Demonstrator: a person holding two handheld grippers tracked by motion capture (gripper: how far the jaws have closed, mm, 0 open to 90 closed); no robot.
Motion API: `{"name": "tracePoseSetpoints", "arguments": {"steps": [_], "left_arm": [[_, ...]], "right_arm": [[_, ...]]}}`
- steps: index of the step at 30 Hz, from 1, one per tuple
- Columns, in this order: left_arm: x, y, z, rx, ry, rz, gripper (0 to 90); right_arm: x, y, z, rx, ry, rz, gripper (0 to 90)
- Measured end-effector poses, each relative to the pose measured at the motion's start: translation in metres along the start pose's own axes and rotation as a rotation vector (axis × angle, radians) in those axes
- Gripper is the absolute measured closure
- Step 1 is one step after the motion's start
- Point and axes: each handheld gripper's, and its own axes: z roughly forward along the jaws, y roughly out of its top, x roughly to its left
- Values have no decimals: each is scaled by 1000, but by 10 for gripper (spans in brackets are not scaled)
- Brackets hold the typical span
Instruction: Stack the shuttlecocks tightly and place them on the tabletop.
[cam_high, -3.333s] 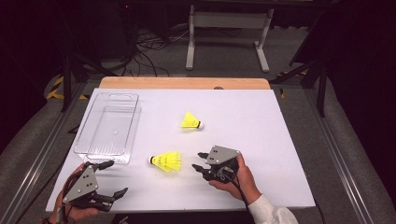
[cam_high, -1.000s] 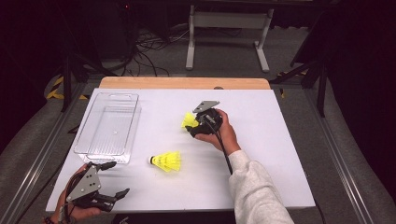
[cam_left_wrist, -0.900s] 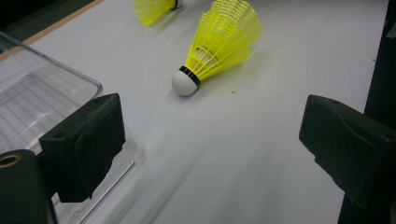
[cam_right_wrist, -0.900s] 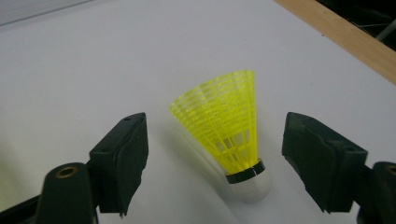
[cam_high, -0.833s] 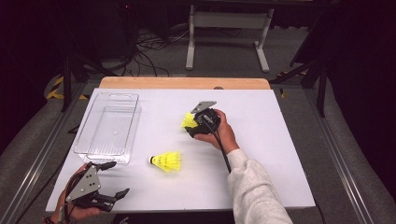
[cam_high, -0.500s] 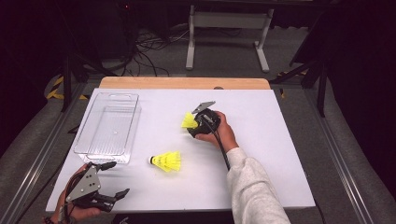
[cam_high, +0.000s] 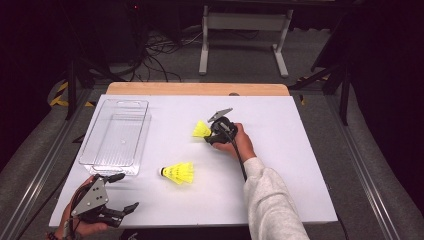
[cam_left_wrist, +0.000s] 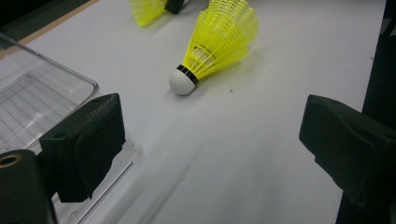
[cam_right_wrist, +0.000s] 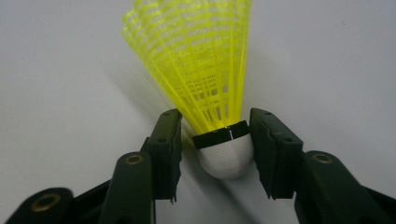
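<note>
At the table's near left corner, the left gripper (cam_high: 119, 193) waits with jaws wide and empty, aimed at the nearer shuttlecock (cam_high: 178, 172). Toward the far edge, the right gripper (cam_right_wrist: 215, 156) has just been closing on the farther shuttlecock (cam_right_wrist: 208, 84), apparently touching its cork, presumably bound for the clear tray (cam_high: 95, 161). No writing is legible.

Black claws (cam_right_wrist: 212, 156) with brass-coloured screws; a white sleeve (cam_high: 272, 197) on the right arm.
</note>
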Motion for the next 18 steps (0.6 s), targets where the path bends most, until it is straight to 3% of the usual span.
{"name": "tracePoseSetpoints", "arguments": {"steps": [1,7,18], "left_arm": [[0,0,0,0,0,0,80],[0,0,0,0,2,1,80],[-1,1,0,1,4,4,80]], "right_arm": [[0,0,0,-1,9,-5,638],[4,1,-3,10,-1,-38,647],[10,2,-27,-62,-49,-54,649]]}}
